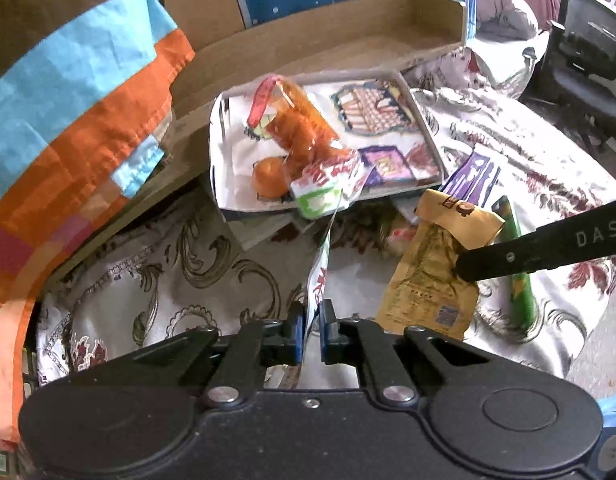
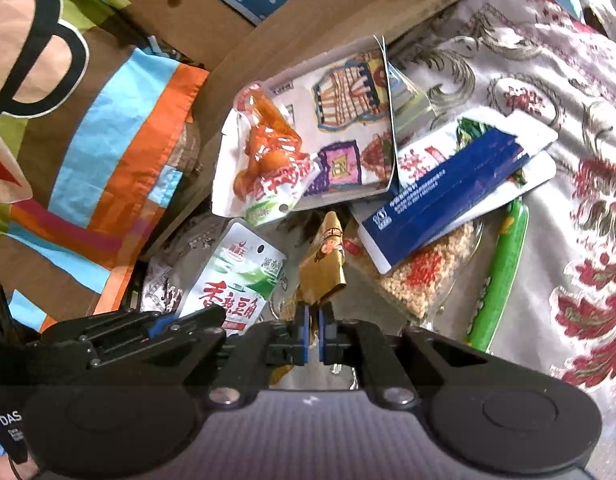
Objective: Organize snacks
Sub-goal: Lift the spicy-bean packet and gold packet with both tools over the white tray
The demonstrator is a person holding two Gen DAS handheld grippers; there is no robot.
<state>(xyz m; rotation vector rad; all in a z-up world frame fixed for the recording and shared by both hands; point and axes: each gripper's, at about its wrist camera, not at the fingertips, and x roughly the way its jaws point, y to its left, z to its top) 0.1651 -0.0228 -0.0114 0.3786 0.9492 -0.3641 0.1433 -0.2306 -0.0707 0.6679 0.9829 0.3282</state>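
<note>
Floral cloth [image 1: 156, 264]; left fingers [image 1: 315, 330] pinch white-green packet [image 2: 232, 280]; right fingers [image 2: 315, 334] clamp crinkled, seemingly gold packet [image 2: 322, 264].

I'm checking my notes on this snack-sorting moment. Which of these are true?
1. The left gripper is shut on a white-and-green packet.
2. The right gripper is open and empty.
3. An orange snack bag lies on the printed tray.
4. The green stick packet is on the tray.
1. True: the left gripper pinches the white-and-green packet.
2. False: the right gripper is shut on a golden packet.
3. True: the orange snack bag lies on the printed tray.
4. False: the green stick packet lies on the tablecloth, beside the tray.
</note>
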